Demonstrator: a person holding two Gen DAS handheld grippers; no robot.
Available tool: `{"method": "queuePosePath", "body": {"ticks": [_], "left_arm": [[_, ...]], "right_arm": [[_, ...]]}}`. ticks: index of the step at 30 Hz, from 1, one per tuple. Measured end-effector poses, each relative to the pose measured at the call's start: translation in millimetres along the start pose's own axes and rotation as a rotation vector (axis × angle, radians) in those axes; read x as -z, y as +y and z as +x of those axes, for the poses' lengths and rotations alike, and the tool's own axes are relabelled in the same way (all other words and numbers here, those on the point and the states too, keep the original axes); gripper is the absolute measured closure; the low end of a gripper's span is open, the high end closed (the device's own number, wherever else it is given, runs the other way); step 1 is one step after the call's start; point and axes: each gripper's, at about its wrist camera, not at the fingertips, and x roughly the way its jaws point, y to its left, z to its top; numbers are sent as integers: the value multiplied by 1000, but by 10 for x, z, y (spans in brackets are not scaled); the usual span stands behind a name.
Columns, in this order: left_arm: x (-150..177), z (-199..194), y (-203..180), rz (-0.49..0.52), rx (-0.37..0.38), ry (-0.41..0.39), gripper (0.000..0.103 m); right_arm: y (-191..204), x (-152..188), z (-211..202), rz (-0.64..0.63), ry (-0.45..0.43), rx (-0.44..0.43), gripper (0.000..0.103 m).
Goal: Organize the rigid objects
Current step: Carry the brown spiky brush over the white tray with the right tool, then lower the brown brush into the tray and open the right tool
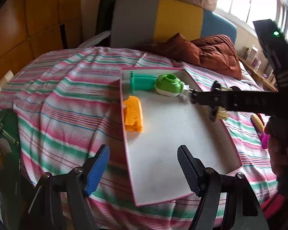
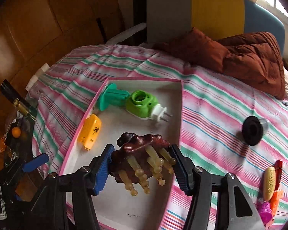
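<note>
My right gripper [image 2: 141, 169] is clamped on a dark-brown massager with yellowish knobbed prongs [image 2: 142, 159], held over the near end of the pink-rimmed white tray [image 2: 124, 207]. Left gripper [image 1: 144, 169] hangs released, nothing between its pads. Farther in the tray: orange plastic block [image 2: 90, 132], then green plug-in device [image 2: 142, 103] touching a teal plastic piece [image 2: 111, 98].

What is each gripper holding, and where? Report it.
Right gripper: brown hair claw, clamped across its sides, over the box. Left gripper: open, nothing held.
</note>
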Motion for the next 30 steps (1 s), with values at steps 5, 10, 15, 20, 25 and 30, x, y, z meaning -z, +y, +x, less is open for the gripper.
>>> {"method": "queuePosePath", "body": {"ticks": [5,10,15,20,25,30], "left_arm": [[29,52,185,-43,-14,16,29],[36,75,301,-66,-30,17,29],[33,85,365,-82,-37,17,29],[27,74,354,-76,-38,15,29],[17,21,304,-63,-35,6,29],[8,-35,223,-43,-31,-5,29]], "right_arm": [[207,-199,412,25,53,-36,43],[244,-367,807,90,89,-16,43],[224,-399,938,138,102,-29,41],[209,-433,728,143,28,-64,40],[208,-408,429,130,-42,-61,39],[150,-338,171,126,-92,-42,39]]}}
